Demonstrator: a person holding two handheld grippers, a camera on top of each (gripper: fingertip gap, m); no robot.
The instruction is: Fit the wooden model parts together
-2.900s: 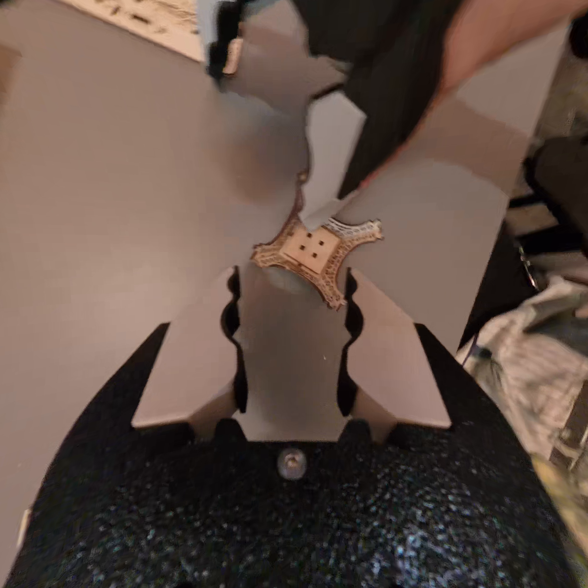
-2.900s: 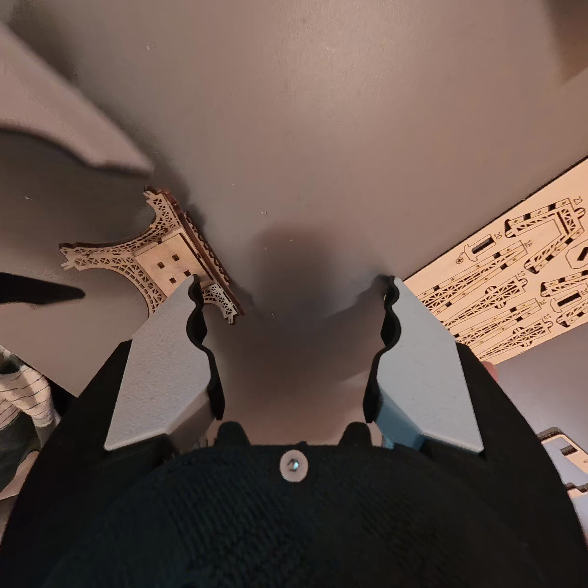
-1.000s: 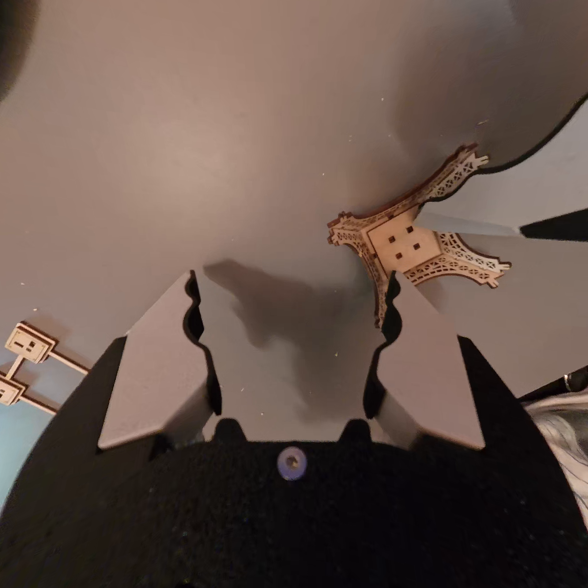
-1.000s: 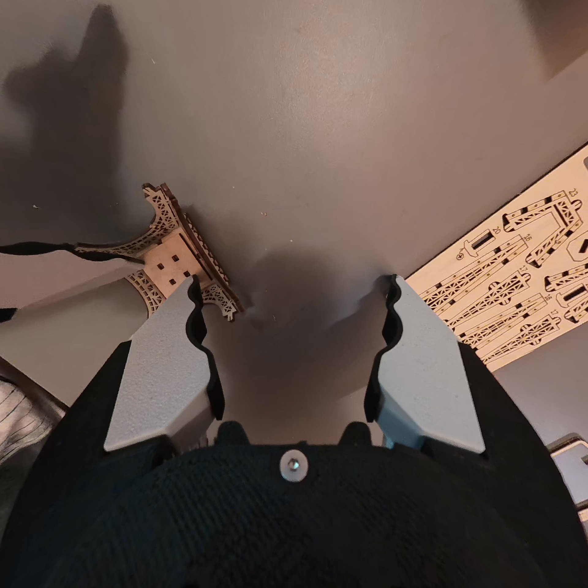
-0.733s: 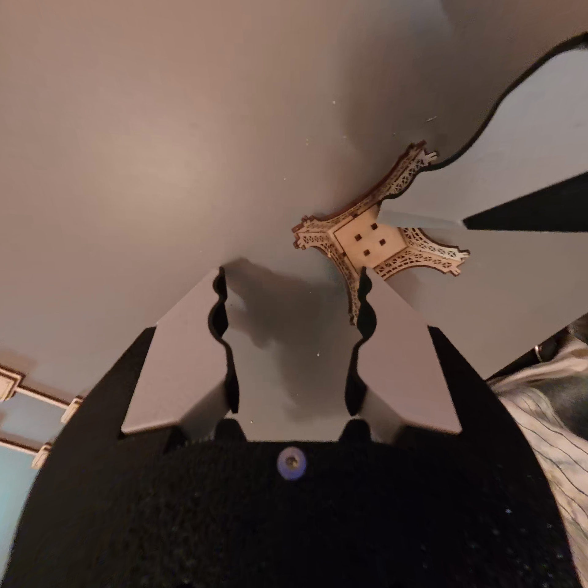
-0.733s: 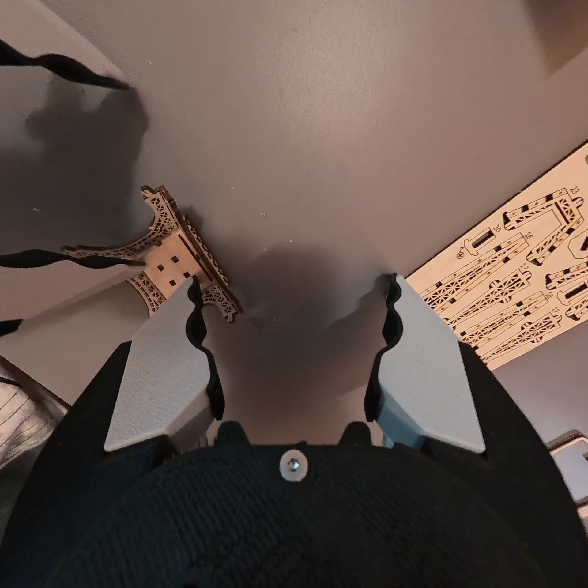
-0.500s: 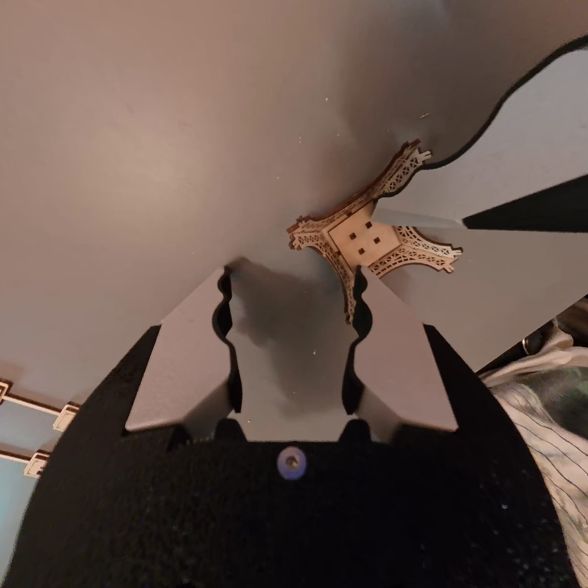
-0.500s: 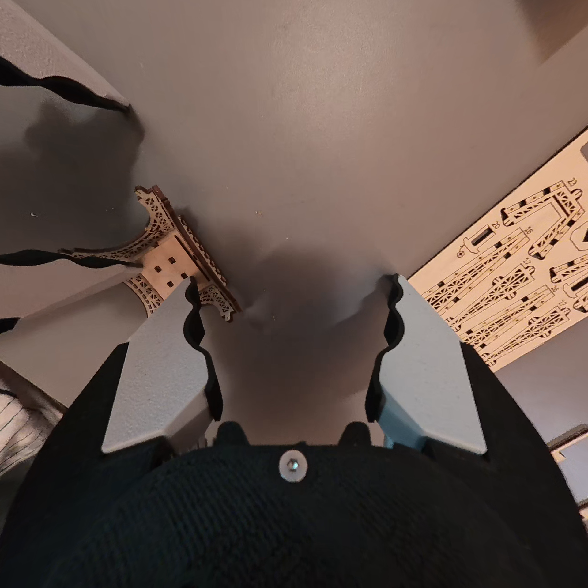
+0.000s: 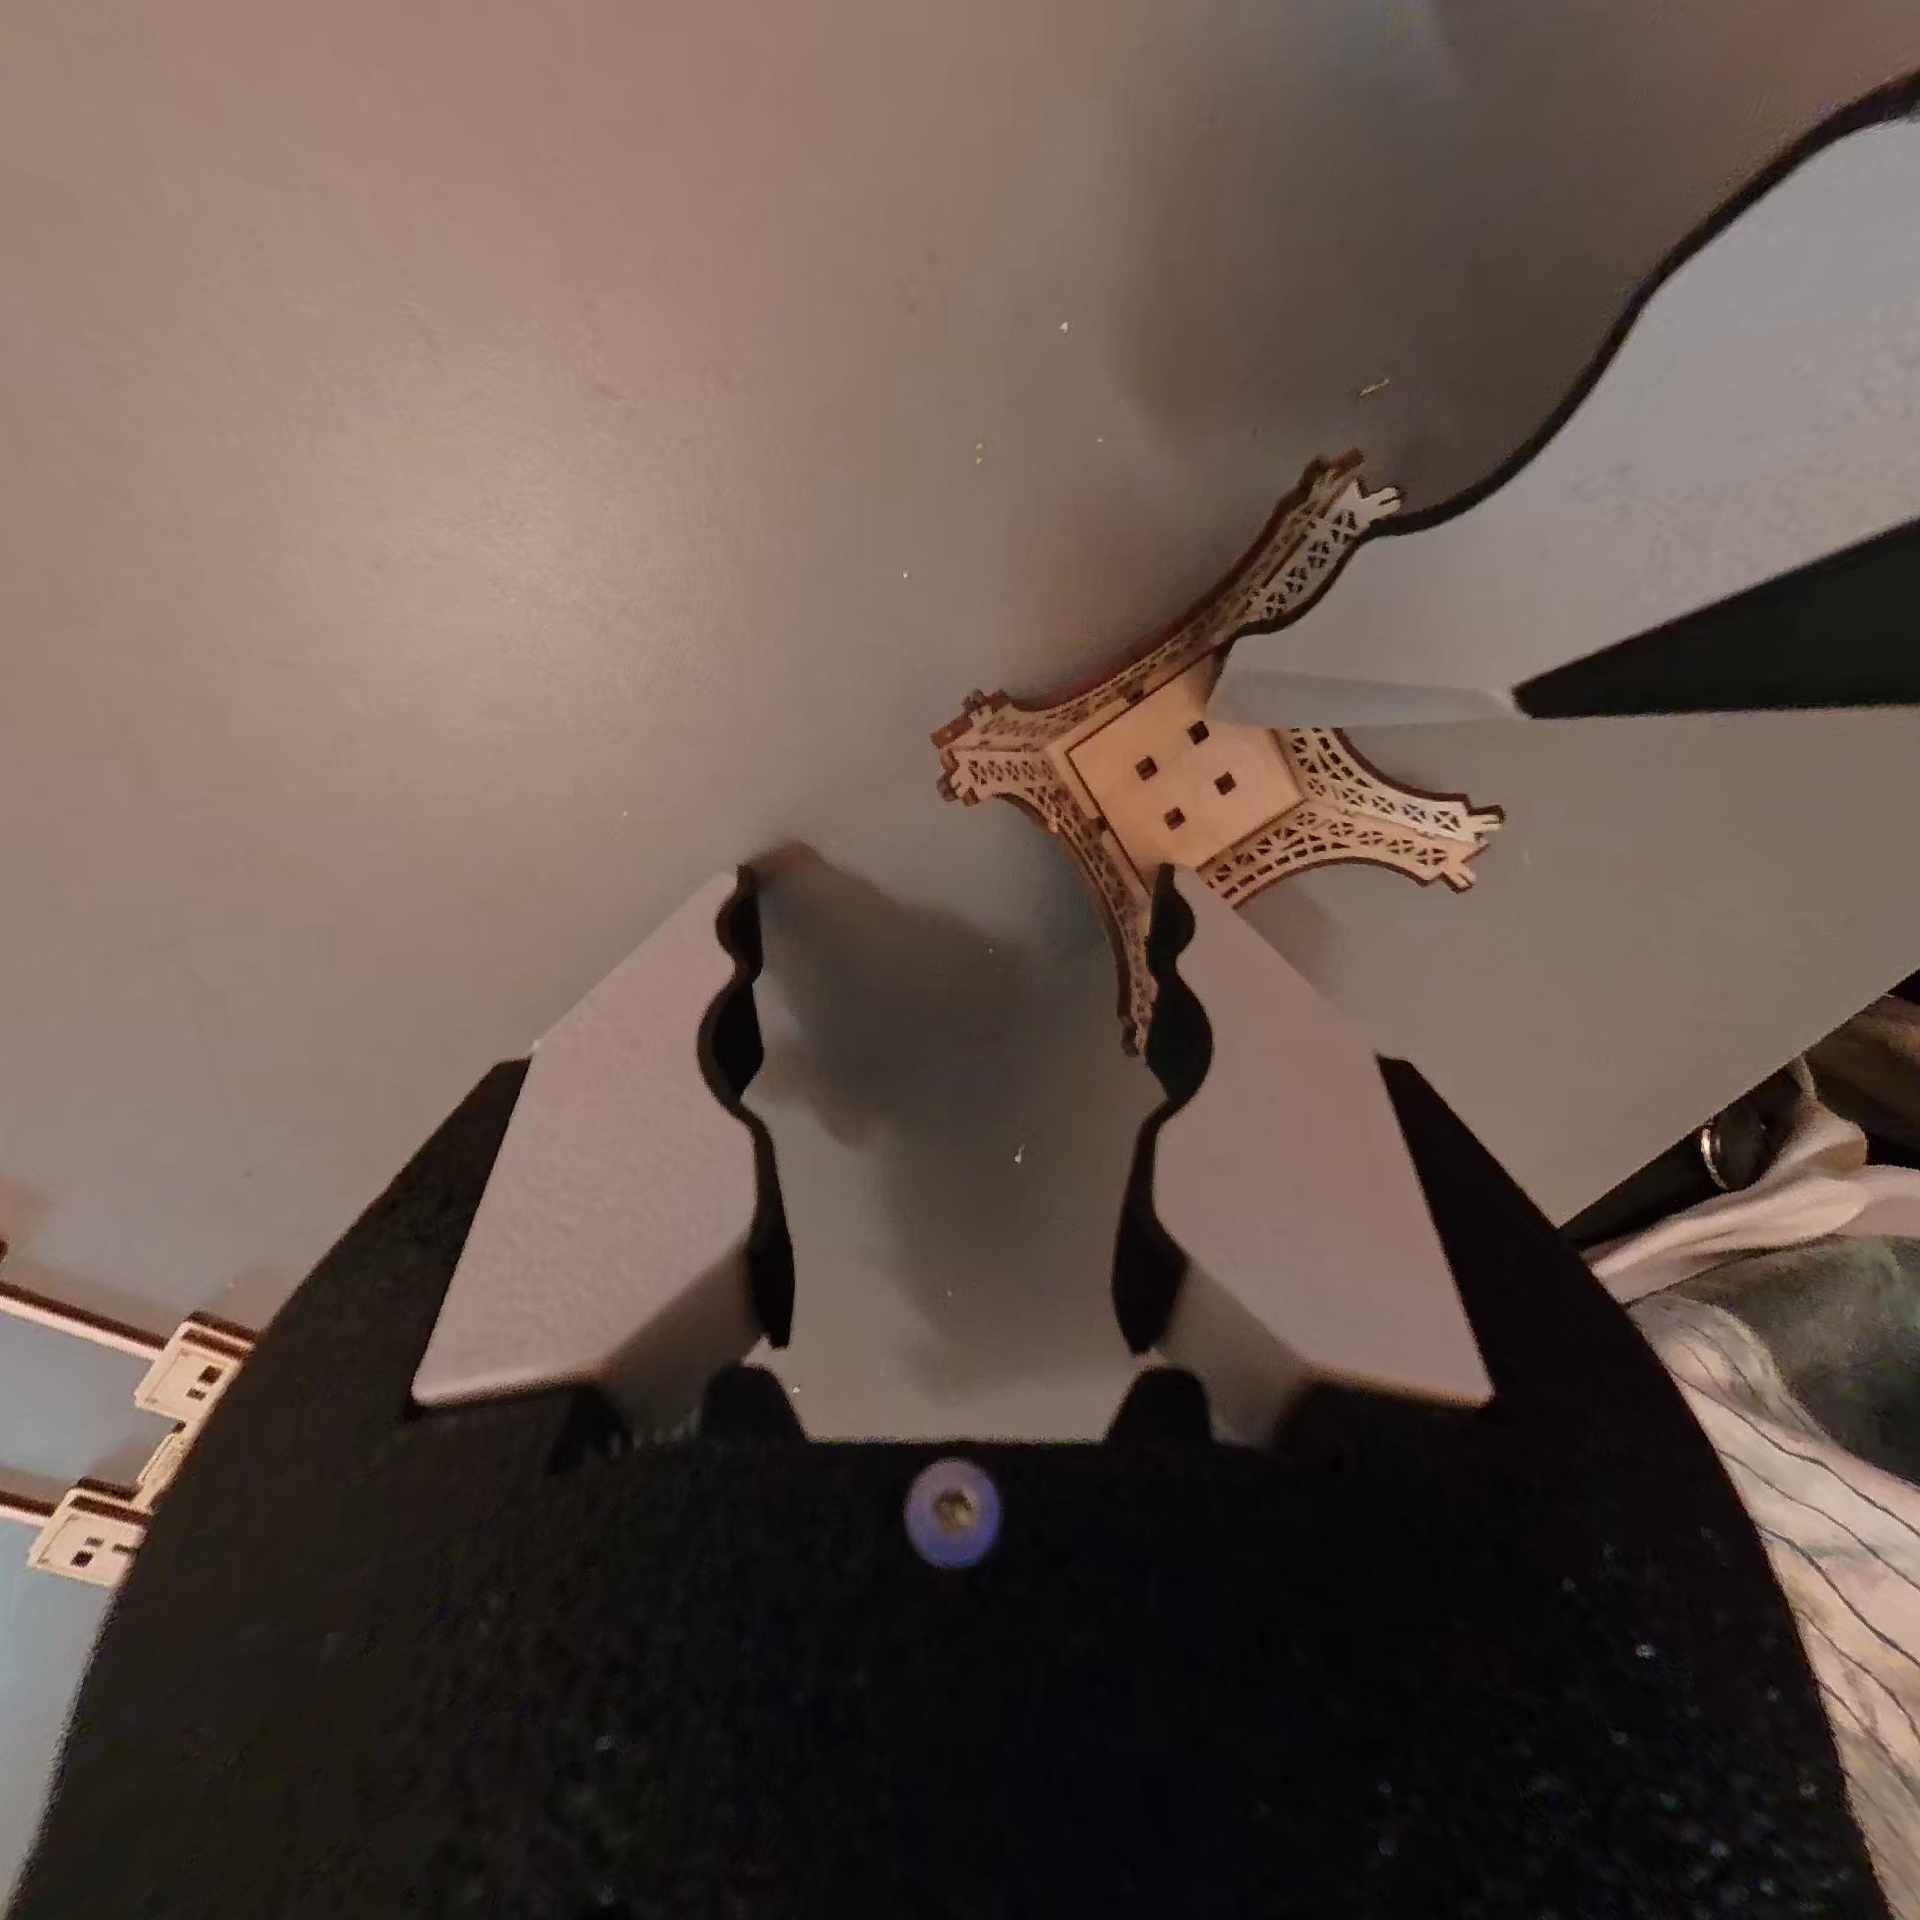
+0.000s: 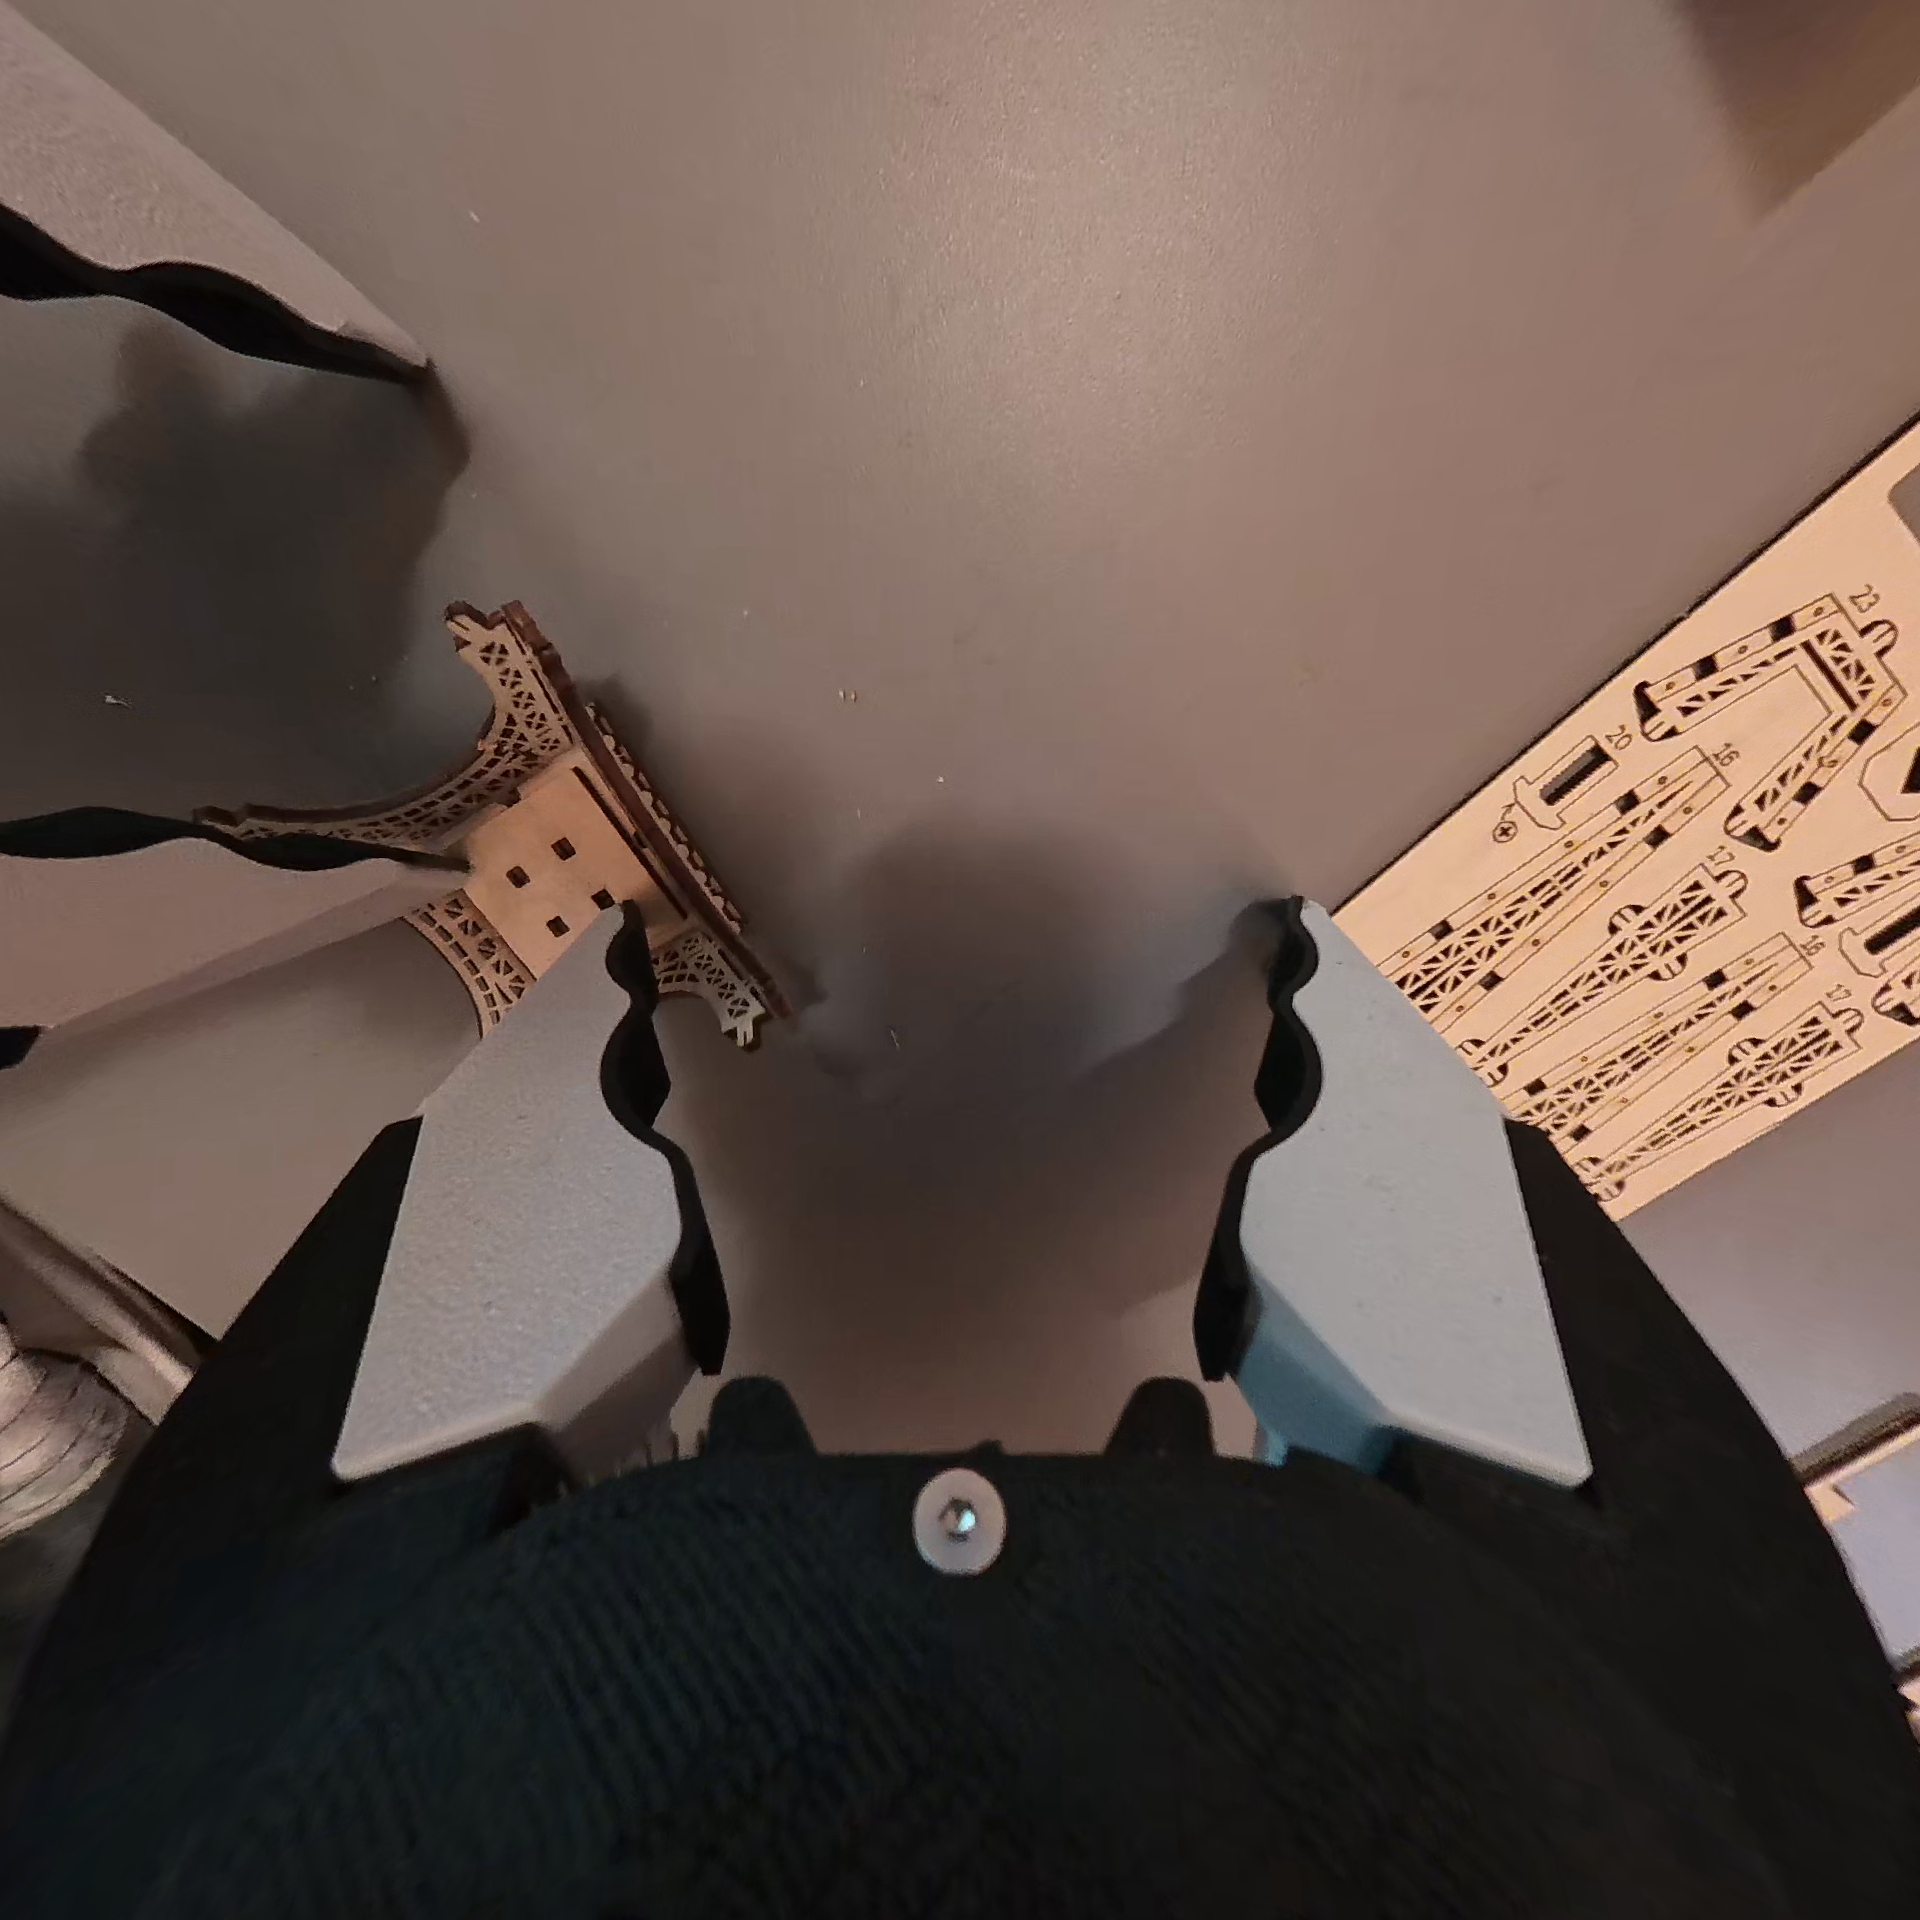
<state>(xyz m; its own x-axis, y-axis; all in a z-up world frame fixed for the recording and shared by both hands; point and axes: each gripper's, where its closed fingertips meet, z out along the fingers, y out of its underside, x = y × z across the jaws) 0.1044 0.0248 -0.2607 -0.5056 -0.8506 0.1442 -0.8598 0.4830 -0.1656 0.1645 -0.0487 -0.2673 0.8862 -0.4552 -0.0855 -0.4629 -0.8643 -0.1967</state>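
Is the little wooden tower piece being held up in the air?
No, the wooden tower piece stands on the grey table, and both hand-held grippers are open beside it, gripping nothing.

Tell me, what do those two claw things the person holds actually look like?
Both look alike. The left gripper has a rough black body with a small round screw in the middle, and two pale grey wedge-shaped fingers edged inside with wavy black pads. The right gripper is the same, with a light blue tint low on one finger.
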